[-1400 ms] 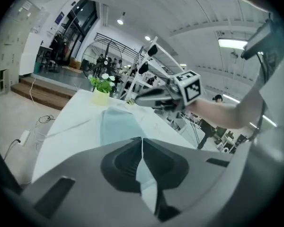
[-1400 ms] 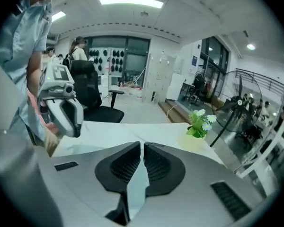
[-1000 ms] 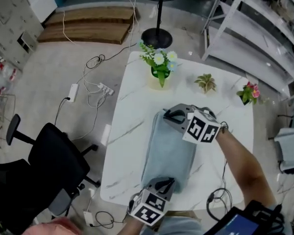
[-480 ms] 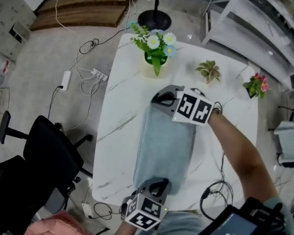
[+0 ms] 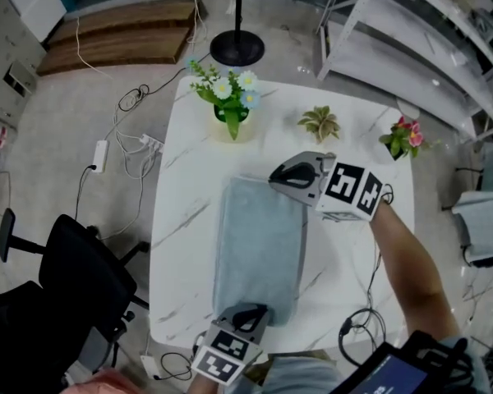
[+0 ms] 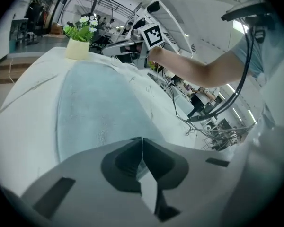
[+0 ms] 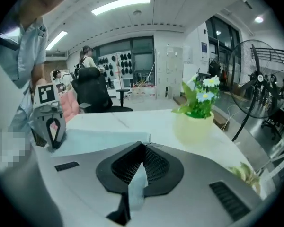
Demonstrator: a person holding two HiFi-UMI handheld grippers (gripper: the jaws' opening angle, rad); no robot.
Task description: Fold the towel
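Observation:
A pale blue-grey towel (image 5: 259, 245) lies lengthwise on the white marble table (image 5: 189, 187). My right gripper (image 5: 274, 176) is at the towel's far edge, shut on a pinch of the cloth. Pale fabric shows between its closed jaws in the right gripper view (image 7: 143, 146), with the towel (image 7: 97, 138) stretching away toward the other gripper. My left gripper (image 5: 258, 309) is at the near edge, shut on the towel (image 6: 99, 103) there. A strip of cloth sits behind its closed tips (image 6: 142, 140).
At the table's far side stand a pot of white and blue flowers (image 5: 230, 109), a small green plant (image 5: 319, 123) and a pink-flowered plant (image 5: 403, 138). A black office chair (image 5: 74, 277) and floor cables (image 5: 140, 146) lie left of the table, and a fan base (image 5: 237, 49) beyond it.
My right gripper has shifted to the right along the towel's far edge, risen a little and rolled. The left gripper has stayed at the near edge.

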